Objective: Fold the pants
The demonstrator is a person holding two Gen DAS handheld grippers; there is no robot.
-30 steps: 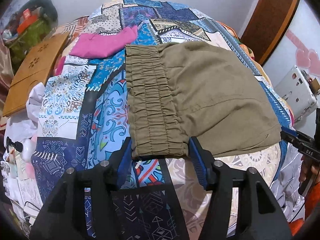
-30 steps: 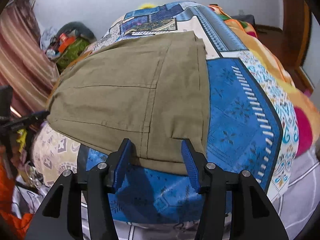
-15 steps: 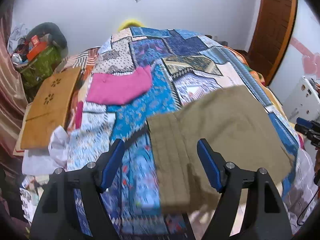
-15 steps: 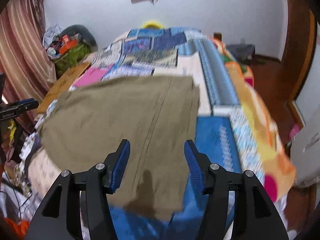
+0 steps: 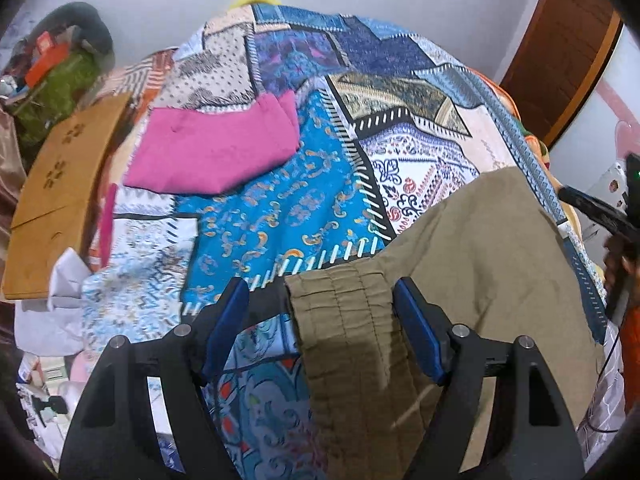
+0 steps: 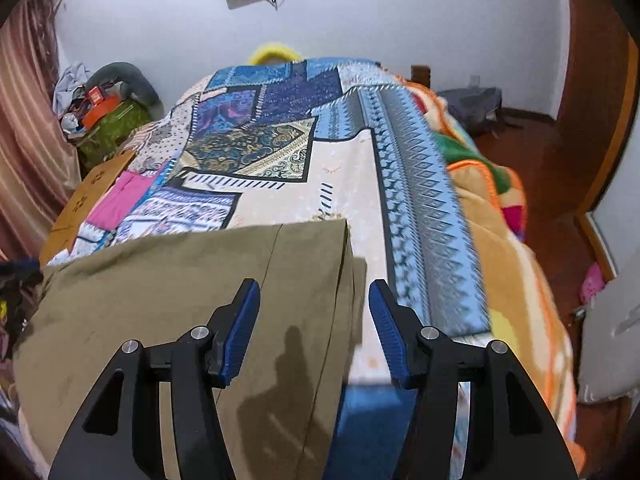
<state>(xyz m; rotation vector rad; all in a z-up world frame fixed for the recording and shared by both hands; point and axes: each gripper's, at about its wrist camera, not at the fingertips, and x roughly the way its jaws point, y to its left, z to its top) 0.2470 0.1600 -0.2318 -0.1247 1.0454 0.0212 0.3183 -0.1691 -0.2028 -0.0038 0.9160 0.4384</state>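
Observation:
Folded olive pants (image 5: 480, 264) lie flat on the patchwork quilt (image 5: 280, 208). Their gathered waistband (image 5: 344, 340) runs down under my left gripper (image 5: 320, 292), which hovers open above it, blue pads clear of the cloth. In the right wrist view the pants (image 6: 180, 288) fill the lower left. Over their layered right edge my right gripper (image 6: 314, 288) hangs open, pads not pressing the fabric. At the right edge of the left wrist view, a hand holds the right gripper's black body (image 5: 600, 216).
A pink garment (image 5: 216, 152) lies on the quilt beyond the pants. A wooden board (image 5: 56, 184) leans at the bed's left side beside bags and clutter (image 5: 52, 80). An orange blanket (image 6: 500, 220) drapes off the bed's right side above the floor.
Both sets of jaws stand wider. The pants now sit lower in both views, reaching under the fingers. More quilt shows between the pants and the pink garment.

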